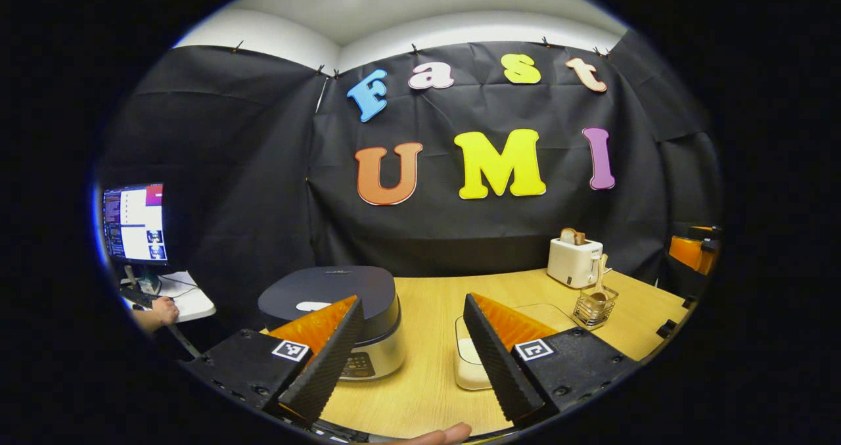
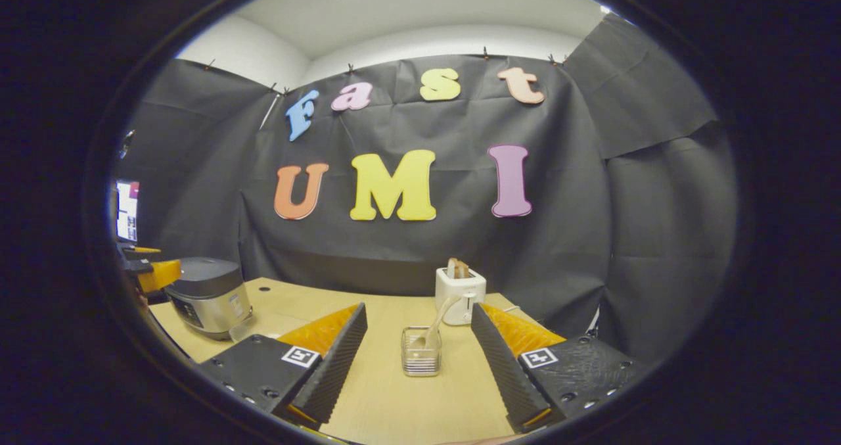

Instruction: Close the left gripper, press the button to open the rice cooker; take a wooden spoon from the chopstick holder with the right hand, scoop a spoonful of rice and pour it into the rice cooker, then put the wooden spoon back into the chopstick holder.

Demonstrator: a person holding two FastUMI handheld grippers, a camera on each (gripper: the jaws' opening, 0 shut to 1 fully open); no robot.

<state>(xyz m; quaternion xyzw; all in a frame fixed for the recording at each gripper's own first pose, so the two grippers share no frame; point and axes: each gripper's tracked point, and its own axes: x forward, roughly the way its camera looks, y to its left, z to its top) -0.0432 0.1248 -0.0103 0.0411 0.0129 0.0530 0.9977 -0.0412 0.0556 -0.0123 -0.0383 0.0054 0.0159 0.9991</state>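
The rice cooker (image 1: 341, 307), dark-lidded with a silver body, stands with its lid down on the wooden table (image 1: 427, 379), just beyond my left gripper's (image 1: 410, 350) left finger. That gripper is open and holds nothing. A wire chopstick holder (image 1: 594, 307) with a wooden spoon (image 1: 599, 281) in it sits at the right. In the right gripper view the chopstick holder (image 2: 421, 351) and spoon (image 2: 439, 323) stand straight ahead between the open fingers of my right gripper (image 2: 414, 366), a short way off. The rice cooker (image 2: 209, 295) is at the far left.
A white toaster (image 1: 574, 261) with bread stands at the back right, behind the holder; the toaster (image 2: 460, 294) is also in the right gripper view. A shallow white container (image 1: 468, 359) lies on the table by the left gripper's right finger. A monitor (image 1: 135, 223) and a person's hand (image 1: 163, 310) are at the left.
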